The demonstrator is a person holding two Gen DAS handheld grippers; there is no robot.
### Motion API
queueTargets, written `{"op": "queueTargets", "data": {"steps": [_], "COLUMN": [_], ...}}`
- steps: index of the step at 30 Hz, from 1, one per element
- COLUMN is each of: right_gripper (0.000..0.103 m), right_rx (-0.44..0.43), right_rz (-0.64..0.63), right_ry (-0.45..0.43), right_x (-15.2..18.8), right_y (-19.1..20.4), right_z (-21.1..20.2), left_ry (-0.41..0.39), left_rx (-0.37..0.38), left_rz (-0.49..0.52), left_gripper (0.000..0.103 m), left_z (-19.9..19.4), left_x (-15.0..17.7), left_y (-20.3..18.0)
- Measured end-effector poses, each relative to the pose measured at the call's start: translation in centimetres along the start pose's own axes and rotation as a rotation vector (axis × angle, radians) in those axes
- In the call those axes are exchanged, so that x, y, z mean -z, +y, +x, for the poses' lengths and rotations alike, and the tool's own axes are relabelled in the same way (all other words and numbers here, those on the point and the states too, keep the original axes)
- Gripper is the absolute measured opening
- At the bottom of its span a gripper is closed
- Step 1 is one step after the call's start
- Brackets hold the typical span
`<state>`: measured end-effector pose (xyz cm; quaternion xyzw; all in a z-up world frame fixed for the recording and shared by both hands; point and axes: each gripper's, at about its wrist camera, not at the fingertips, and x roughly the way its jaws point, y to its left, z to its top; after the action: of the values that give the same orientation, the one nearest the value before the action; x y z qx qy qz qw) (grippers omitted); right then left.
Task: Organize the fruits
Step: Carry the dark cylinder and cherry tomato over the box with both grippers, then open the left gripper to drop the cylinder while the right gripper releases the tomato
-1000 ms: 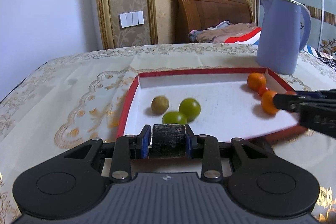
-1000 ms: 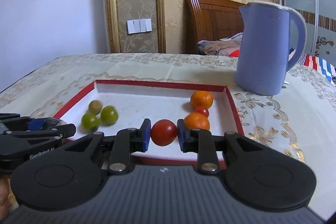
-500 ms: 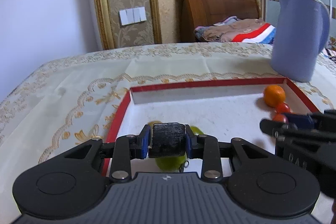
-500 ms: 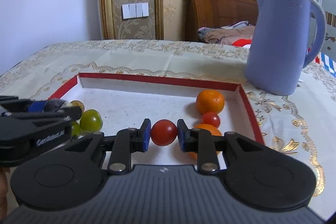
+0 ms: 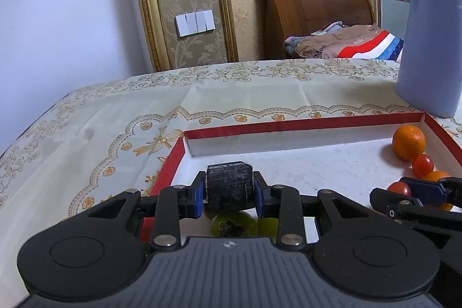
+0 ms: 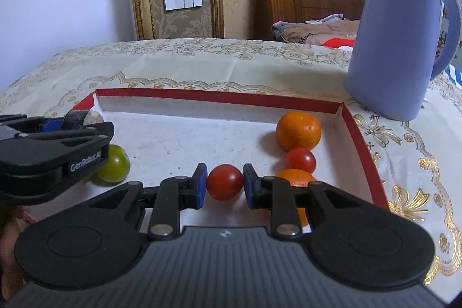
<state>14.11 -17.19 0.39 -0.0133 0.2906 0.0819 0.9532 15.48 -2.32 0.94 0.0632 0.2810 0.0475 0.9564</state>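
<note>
We see the right gripper [image 6: 225,186] closed on a red tomato [image 6: 224,182] at lower centre, above the red tray [image 6: 219,100]. The left gripper [image 5: 230,189] grips a dark block [image 5: 229,186] over green fruits [image 5: 234,224]. Oranges [image 6: 298,130] lie at the tray's right.

Blue jug [image 6: 398,36] on patterned tablecloth [image 5: 115,117]; wooden headboard [image 5: 314,13], wall switches [image 5: 195,23] behind.
</note>
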Motion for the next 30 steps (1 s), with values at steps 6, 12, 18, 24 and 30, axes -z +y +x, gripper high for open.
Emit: {"op": "queueTargets", "data": {"steps": [6,12,18,24,30], "right_gripper": [0.025,0.028,0.041,0.078,0.080], "right_rx": [0.000,-0.002,0.003,0.030,0.039], "right_rz": [0.005,0.013,0.013,0.012,0.024], "right_ry": [-0.002,-0.013,-0.035,-0.096,-0.111], "right_x": [0.0,0.0,-0.1,0.0,0.2], "right_y": [0.0,-0.1,0.0,0.0,-0.3], "right_z": [0.0,-0.1,-0.4,-1.2,-1.8], "left_ry": [-0.002,0.001,0.032,0.019,0.016], "left_rx": [-0.006,-0.002,0.026,0.008,0.021], "left_rz": [0.021,-0.035,-0.099,-0.086,-0.117], "left_gripper": [0.032,0.065,0.069,0.070,0.070], "left_z": [0.2,0.3,1.0,0.8,0.4], "left_x": [0.3,0.2,0.2,0.3,0.5], "left_y": [-0.3,0.3,1.4,1.2,1.9]}}
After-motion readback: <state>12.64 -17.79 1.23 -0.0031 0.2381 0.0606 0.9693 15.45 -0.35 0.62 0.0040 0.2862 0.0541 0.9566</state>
